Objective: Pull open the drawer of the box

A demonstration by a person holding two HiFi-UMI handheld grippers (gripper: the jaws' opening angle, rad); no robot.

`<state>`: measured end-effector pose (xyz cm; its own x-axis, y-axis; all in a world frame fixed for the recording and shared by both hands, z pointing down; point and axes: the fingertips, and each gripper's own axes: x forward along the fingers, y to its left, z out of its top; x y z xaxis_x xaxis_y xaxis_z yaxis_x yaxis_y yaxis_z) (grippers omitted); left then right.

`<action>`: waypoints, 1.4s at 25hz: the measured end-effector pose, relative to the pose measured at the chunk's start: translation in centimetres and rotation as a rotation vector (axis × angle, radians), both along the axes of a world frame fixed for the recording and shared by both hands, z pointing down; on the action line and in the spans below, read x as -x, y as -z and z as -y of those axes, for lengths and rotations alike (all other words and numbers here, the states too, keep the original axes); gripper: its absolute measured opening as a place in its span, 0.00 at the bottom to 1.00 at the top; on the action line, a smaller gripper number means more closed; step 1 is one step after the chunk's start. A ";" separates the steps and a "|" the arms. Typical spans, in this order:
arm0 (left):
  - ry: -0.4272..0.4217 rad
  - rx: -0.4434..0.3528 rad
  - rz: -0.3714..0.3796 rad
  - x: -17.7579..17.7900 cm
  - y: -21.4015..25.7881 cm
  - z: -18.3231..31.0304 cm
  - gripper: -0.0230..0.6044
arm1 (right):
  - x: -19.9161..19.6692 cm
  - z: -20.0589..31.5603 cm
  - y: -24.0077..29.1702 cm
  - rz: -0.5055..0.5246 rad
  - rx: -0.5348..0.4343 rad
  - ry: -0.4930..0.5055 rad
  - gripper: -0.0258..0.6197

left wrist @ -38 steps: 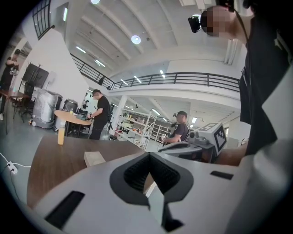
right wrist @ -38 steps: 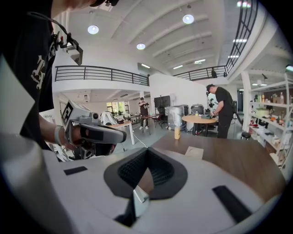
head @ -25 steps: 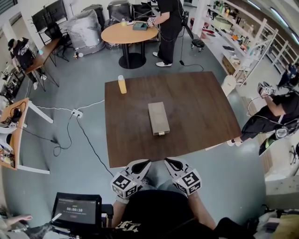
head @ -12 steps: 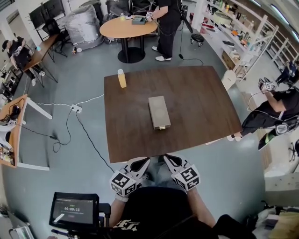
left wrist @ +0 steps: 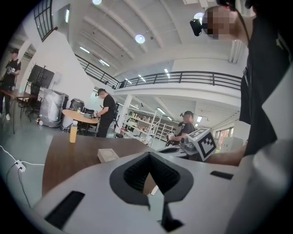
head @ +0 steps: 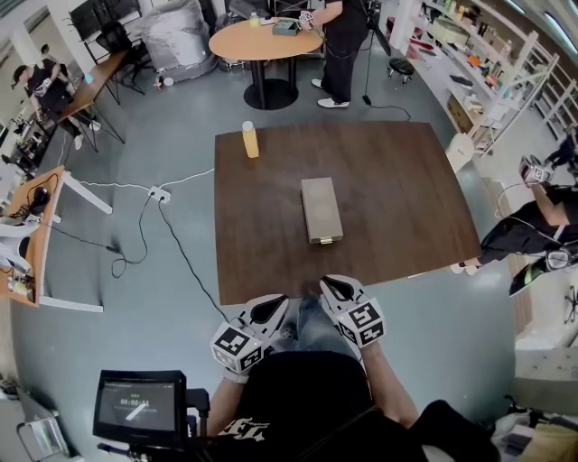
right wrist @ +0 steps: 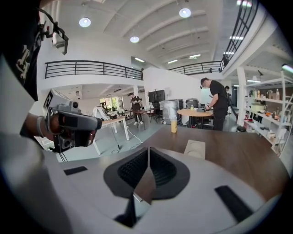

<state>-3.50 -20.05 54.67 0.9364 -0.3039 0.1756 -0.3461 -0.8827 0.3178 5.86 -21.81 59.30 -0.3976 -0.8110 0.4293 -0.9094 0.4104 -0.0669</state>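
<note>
Black short-sleeved T-shirt (head: pixel 307 397), white lettering (head: pixel 242 426) at frame bottom. Left gripper (head: pixel 278 305), right gripper (head: pixel 330 285): white moulded shells, black ribbed pads (right wrist: pixel 132 171). White left cube (head: pixel 235 346), right cube (head: pixel 363 322) bore black square markers.

Big open lab or workshop hall: grey floor (head: pixel 135 307) with a power strip (head: pixel 160 193) and loose cables, desks (head: pixel 38 226) with gear along the left, monitors (head: pixel 95 13) far left, stocked shelves (head: pixel 506 54) down the right. High ceiling with round lights (right wrist: pixel 84 22) and a railed balcony (right wrist: pixel 91 69). People work at a round table (head: pixel 262 41) at the far end, and a screen on a stand (head: pixel 137 406) sits near left.
</note>
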 end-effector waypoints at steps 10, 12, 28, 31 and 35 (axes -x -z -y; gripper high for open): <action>0.012 0.023 0.016 0.1 -0.5 2.1 0.04 | -2.4 4.1 -5.1 0.002 0.104 -0.098 0.07; 0.010 0.025 0.026 0.1 -0.7 2.5 0.04 | -2.9 4.8 -6.6 -0.005 0.130 -0.120 0.09; 0.049 0.046 0.056 -0.2 -1.5 5.1 0.04 | -6.5 8.8 -16.4 -0.061 0.320 -0.230 0.18; 0.053 0.055 0.059 -0.5 -1.4 5.1 0.04 | -7.6 9.3 -17.5 -0.050 0.348 -0.287 0.21; 0.059 0.069 0.070 -0.7 -1.6 5.7 0.04 | -8.3 10.4 -18.6 -0.040 0.379 -0.333 0.26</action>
<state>-2.83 -25.75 56.29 0.9018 -0.3432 0.2626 -0.4205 -0.8368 0.3506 14.14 -32.20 77.87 -0.1207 -0.6751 0.7278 -0.9918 0.0509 -0.1174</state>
